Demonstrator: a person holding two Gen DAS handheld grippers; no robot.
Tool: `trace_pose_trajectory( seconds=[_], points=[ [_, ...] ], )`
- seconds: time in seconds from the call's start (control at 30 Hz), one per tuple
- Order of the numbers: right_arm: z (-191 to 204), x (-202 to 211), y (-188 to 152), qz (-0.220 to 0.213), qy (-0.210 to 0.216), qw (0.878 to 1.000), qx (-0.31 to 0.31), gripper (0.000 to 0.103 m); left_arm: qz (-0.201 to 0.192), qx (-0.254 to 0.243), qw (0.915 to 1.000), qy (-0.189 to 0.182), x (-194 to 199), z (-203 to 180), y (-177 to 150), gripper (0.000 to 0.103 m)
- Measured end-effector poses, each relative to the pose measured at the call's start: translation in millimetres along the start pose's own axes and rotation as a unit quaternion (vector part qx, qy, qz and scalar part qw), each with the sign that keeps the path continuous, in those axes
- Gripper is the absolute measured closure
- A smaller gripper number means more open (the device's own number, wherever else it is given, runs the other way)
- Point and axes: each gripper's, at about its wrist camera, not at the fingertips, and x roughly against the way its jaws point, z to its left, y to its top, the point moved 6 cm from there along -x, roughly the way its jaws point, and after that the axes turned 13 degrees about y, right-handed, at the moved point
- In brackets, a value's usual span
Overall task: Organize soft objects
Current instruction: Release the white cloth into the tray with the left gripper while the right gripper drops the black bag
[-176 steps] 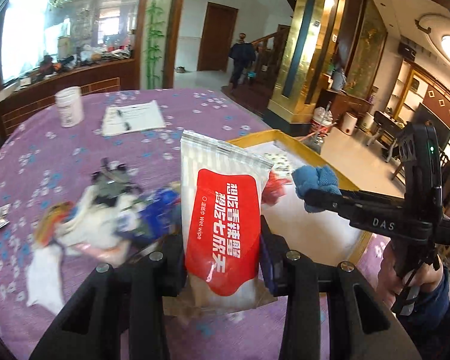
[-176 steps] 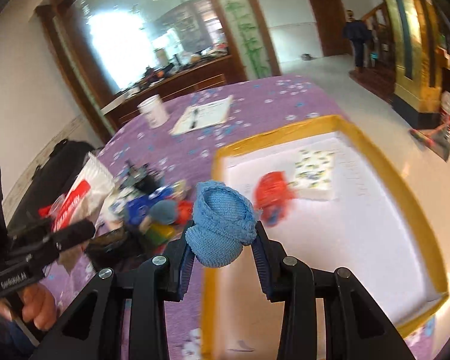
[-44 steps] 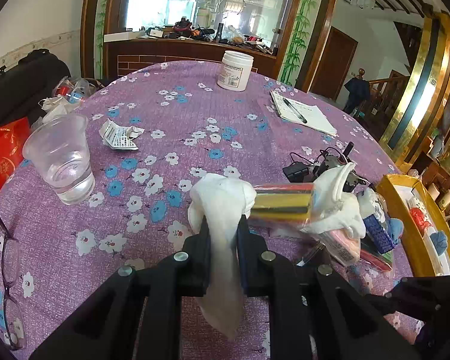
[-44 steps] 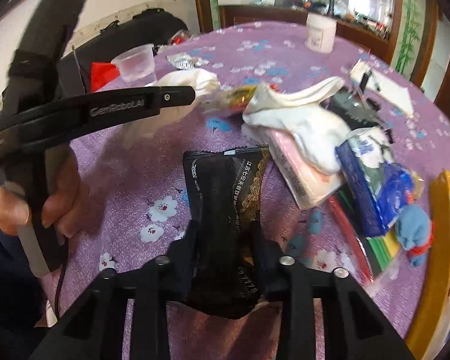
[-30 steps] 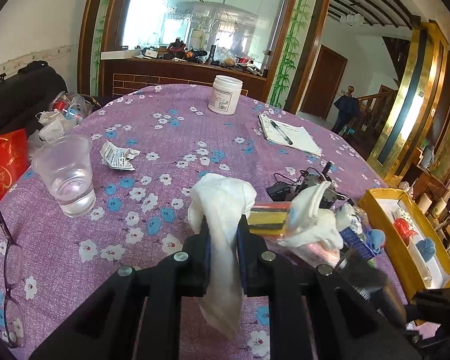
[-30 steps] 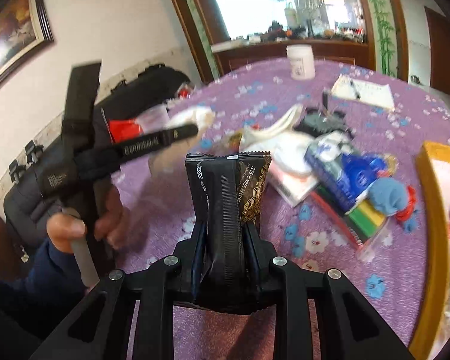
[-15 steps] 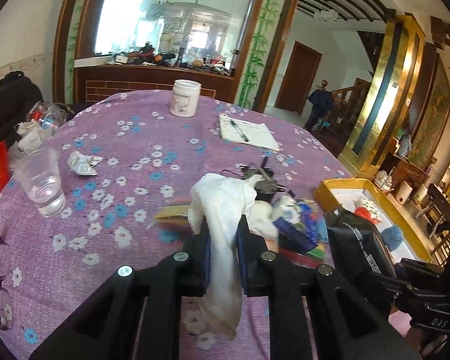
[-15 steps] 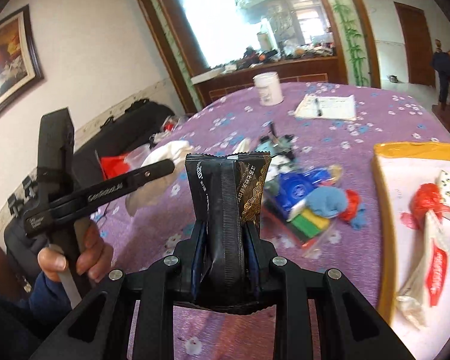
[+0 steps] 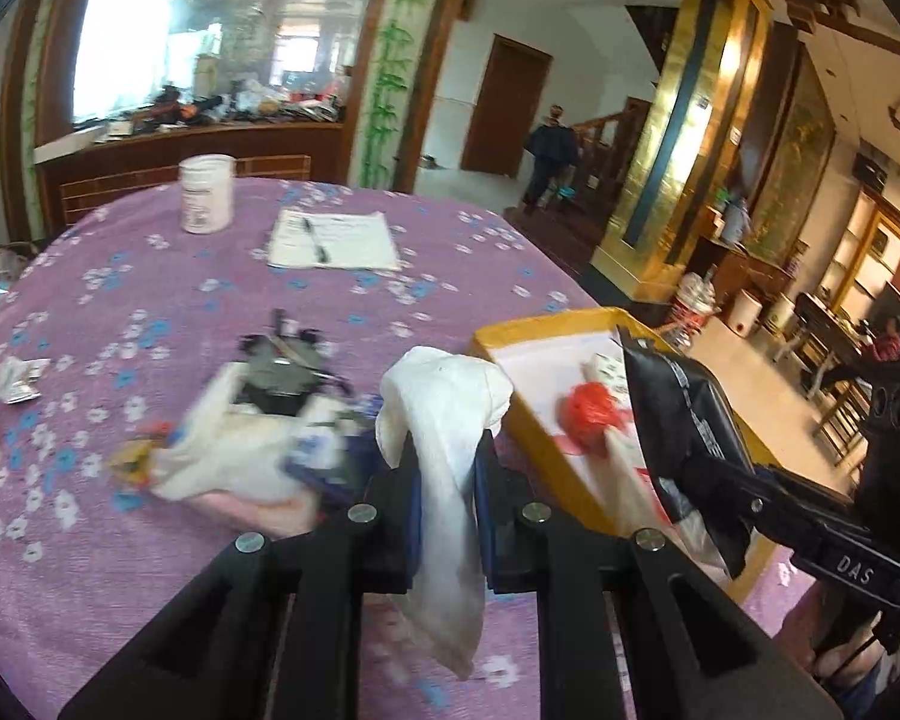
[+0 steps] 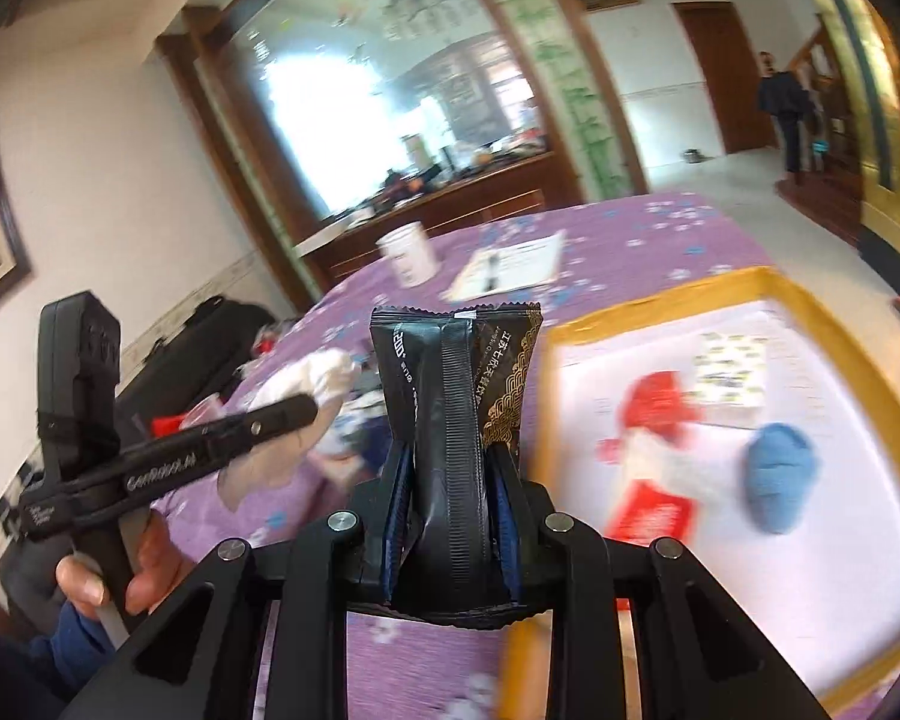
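Our left gripper [image 9: 447, 498] pinched a white cloth [image 9: 444, 450]; our right gripper [image 10: 450, 492] pinched a black packet [image 10: 453, 396]. The tray [image 10: 546, 396] lay at two o'clock, nearer the right.

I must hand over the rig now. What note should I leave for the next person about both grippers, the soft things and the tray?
Left gripper: shut on the white cloth, held above the purple table.
Right gripper: shut on the black packet, near the yellow tray.
Done: the red item, patterned pack, blue sock ball and red-and-white wipes pack lie in the tray.
Left: put the cloth and packet in the tray, then clear the pile on the table.
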Motion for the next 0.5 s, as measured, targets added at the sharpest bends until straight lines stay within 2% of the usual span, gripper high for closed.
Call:
trace_pose_trajectory(
  seconds=[0.3,0.5],
  points=[
    [-51.7,50.9,16.3,-0.029,-0.044,0.998,-0.036,0.075,0.039,-0.062,0.9964,-0.043,-29.5,-91.3,-2.5,0.089],
    [-78.8,65.4,32.6,-0.025,-0.076,0.996,-0.047,0.075,0.065,-0.077,0.9929,-0.063,-56.1,-128.2,2.4,0.089]
  ],
)
